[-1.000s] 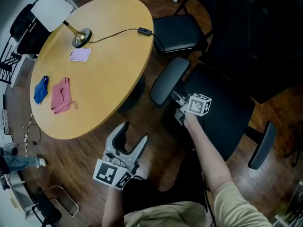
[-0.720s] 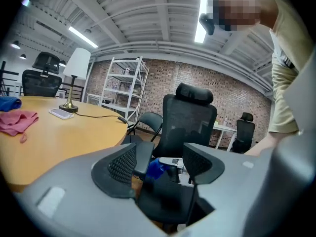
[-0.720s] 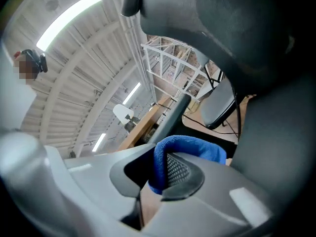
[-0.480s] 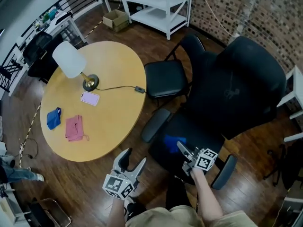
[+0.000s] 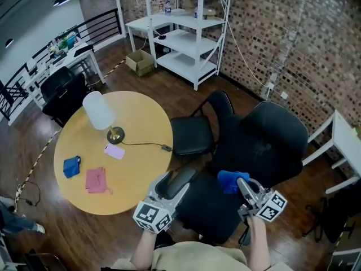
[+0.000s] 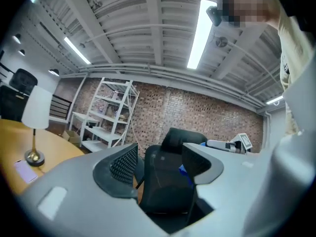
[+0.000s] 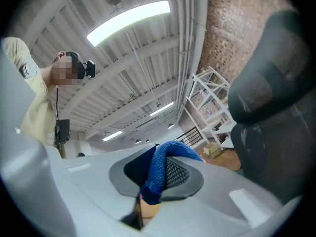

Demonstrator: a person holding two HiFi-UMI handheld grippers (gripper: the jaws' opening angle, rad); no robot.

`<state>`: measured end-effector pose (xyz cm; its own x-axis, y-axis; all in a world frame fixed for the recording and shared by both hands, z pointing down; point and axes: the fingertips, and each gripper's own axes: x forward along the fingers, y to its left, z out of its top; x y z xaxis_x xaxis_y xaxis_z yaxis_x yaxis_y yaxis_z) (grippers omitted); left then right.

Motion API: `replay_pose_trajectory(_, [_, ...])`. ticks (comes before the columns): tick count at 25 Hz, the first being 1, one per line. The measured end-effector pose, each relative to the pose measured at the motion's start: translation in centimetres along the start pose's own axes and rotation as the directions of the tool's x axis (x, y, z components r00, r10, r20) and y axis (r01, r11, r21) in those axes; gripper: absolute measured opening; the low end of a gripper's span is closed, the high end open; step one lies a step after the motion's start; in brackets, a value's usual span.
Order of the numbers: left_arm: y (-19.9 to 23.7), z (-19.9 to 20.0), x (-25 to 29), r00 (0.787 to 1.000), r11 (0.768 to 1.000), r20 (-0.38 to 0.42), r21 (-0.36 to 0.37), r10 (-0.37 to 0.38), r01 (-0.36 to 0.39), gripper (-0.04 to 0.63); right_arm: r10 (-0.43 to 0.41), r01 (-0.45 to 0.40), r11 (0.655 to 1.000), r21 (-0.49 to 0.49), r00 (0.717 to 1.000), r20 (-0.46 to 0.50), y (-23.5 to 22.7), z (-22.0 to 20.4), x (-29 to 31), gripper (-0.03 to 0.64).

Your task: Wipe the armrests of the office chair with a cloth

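In the head view, the picture has pulled back. A second ago you were close over the seat with your right gripper [image 5: 243, 184] down by an armrest. Now the whole office chair [image 5: 265, 137] shows, with both grippers up in front of you. The blue cloth [image 5: 230, 180] is off the chair, bunched at the tips of the right gripper above the seat. Your left gripper [image 5: 172, 186] is raised too, over the chair's near side next to the round table [image 5: 141, 151]. I can't pick the armrests out cleanly behind your grippers.

In the left gripper view, the left gripper [image 6: 160, 164] has just been closing its jaws. They are still apart and nothing is between them; the chair [image 6: 165, 181] only shows through the gap, well beyond. A bit of the cloth [image 6: 183, 171] shows past the right-hand jaw.

In the right gripper view, the jaws of the right gripper [image 7: 158, 174] are clamped on a fold of the cloth [image 7: 160, 169], which curls up over one pad. The chair back [image 7: 276, 107] is off to the side, apart from the cloth.

So no wiping is going on right now. You are most likely between armrests or finished, and any armrest left needs the cloth brought back down flat onto it.
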<state>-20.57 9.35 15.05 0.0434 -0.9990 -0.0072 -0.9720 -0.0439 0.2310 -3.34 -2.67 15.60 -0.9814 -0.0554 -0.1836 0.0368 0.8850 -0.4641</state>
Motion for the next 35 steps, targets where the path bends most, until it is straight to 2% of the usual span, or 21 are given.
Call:
replay_pose_trajectory(3, [-0.5,1.9,2.0,0.992,0.991,0.019,0.047,-0.123,0.122,0.294,-0.084,0.094,0.993,-0.077,0.990,0.117,1.9,3.3,1.2,0.028])
replay_pose_trajectory(5, [-0.3,2.9,2.5,0.986,0.980,0.012,0.107,-0.168,0.166,0.306,-0.144,0.166,0.981,-0.106,0.972,0.188,2.9,4.3,1.9,0.028])
replay_pose_trajectory(7, [0.0,4.1,3.2,0.983,0.973,0.013,0.150,-0.181,0.177,0.307,-0.250,0.284,0.941,-0.182,0.949,0.193,3.1,4.4,2.2,0.028])
replay_pose_trajectory(9, [0.5,5.4,4.9,0.984,0.970,0.019,0.173,-0.179,0.173,0.311,-0.385,0.421,0.850,-0.317,0.907,0.172,2.6,4.6,2.8,0.028])
replay_pose_trajectory(12, [1.4,4.4,6.8,0.989,0.973,-0.012,0.179,-0.146,0.146,0.311,-0.559,0.564,0.676,-0.474,0.812,0.169,2.2,4.0,3.1,0.026])
replay_pose_trajectory(13, [1.7,4.0,7.3,0.991,0.975,-0.016,0.178,-0.130,0.131,0.310,-0.596,0.594,0.636,-0.493,0.784,0.175,2.0,3.8,2.9,0.026])
replay_pose_trajectory(15, [1.9,4.0,8.0,0.995,0.979,-0.010,0.177,-0.096,0.096,0.291,-0.644,0.637,0.589,-0.497,0.742,0.188,1.6,3.7,2.6,0.026])
replay_pose_trajectory(20, [0.6,4.0,9.0,0.995,0.982,-0.008,0.164,-0.097,0.097,0.276,-0.687,0.687,0.547,-0.479,0.695,0.212,0.6,4.4,1.7,0.026])
replay_pose_trajectory(26, [-2.2,3.4,10.2,0.991,0.977,-0.020,0.165,-0.130,0.132,0.272,-0.711,0.716,0.512,-0.475,0.663,0.234,-1.2,5.4,-0.9,0.026])
replay_pose_trajectory(28, [-2.6,3.5,10.4,0.992,0.979,-0.016,0.158,-0.128,0.129,0.267,-0.711,0.715,0.514,-0.475,0.664,0.232,-1.8,5.6,-1.6,0.026])
replay_pose_trajectory(30, [-3.1,3.6,10.7,0.992,0.981,-0.022,0.150,-0.124,0.126,0.261,-0.707,0.712,0.530,-0.461,0.671,0.224,-2.4,5.6,-2.2,0.026])
replay_pose_trajectory(35, [-4.5,3.1,11.4,0.988,0.986,-0.030,0.064,-0.155,0.156,0.239,-0.698,0.707,0.554,-0.439,0.682,0.218,-3.2,6.2,-3.9,0.026])
